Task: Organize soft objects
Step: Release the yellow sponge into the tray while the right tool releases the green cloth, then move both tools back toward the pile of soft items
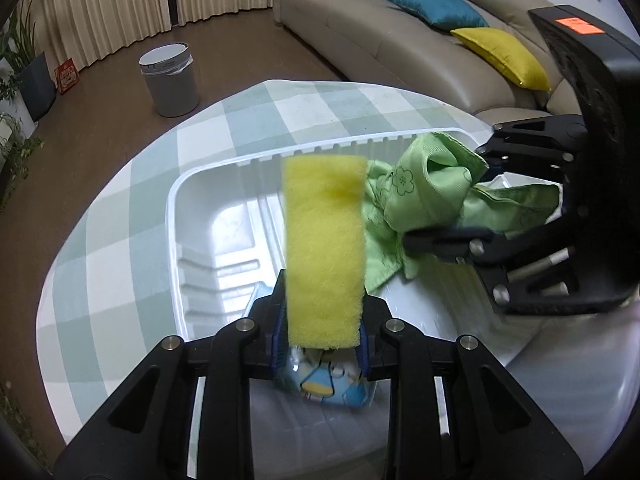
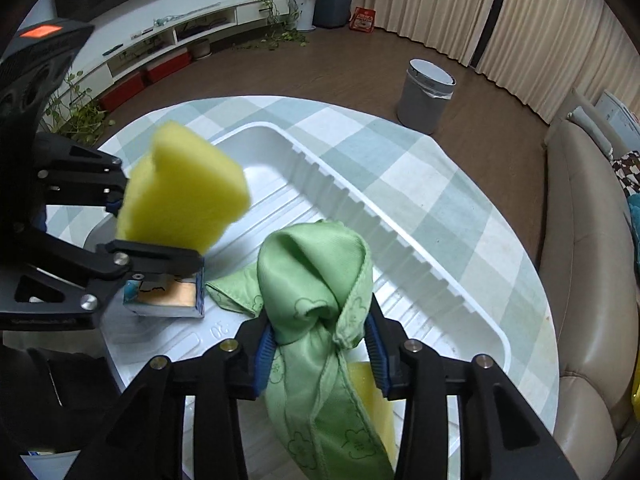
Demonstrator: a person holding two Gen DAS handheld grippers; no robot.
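A yellow sponge stands upright between the blue pads of my left gripper, which is shut on its lower end over a white plastic tray. A blue cartoon-print pack lies in the tray under that gripper. My right gripper is shut on a bunched green flower-print cloth; the bunch fills the gap between the pads, and its far part lies in the tray. A second yellow sponge shows beneath the right fingers. In the right wrist view the left gripper holds its sponge at the left.
The tray sits on a round table with a green and white checked cloth. A grey bin stands on the brown floor beyond. A beige sofa with blue and yellow cushions runs behind the table. Plants and a low shelf line the far wall.
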